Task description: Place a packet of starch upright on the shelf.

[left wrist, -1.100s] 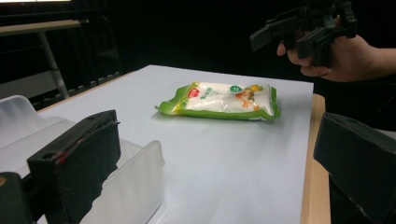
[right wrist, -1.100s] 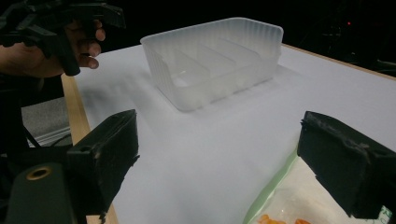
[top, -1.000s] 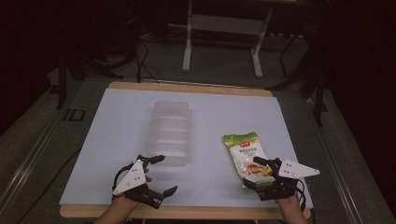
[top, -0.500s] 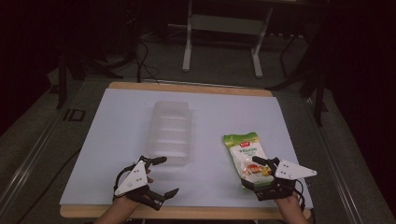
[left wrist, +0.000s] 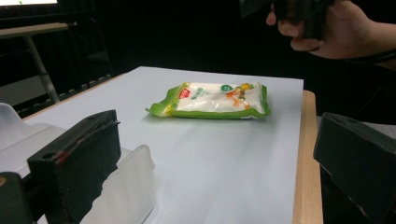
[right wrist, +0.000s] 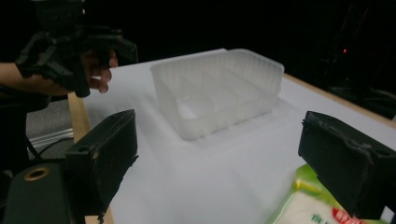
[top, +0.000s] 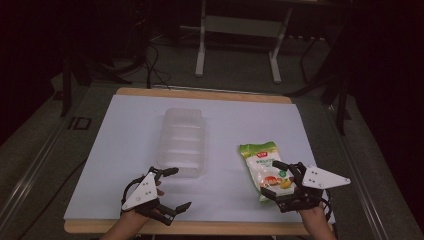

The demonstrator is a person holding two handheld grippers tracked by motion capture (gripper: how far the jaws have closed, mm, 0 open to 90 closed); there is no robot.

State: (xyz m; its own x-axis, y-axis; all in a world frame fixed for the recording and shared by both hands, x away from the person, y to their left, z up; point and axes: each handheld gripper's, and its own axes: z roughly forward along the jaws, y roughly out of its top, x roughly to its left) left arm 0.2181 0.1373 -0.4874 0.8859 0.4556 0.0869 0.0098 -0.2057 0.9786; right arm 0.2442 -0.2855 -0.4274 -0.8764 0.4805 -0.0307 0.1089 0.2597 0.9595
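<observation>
With its jaws spread above the near end of the green-and-white plastic snack packet [top: 264,169], the right gripper [top: 280,181] seems poised to pinch it, though contact is hard to judge. The packet lies flat right of the clear ribbed plastic tray [top: 183,141]; the left gripper [top: 173,189] hovers spread beside that tray.

Overhead cam; gripper cams low, cross-facing

A wooden-edged table [top: 200,94] carries a white sheet [top: 125,150] that covers nearly all its top. A clear plastic tray [top: 183,141] with ribbed compartments lies around the middle, slightly left. A green-and-white snack bag [top: 264,169] lies flat at the near right.
</observation>
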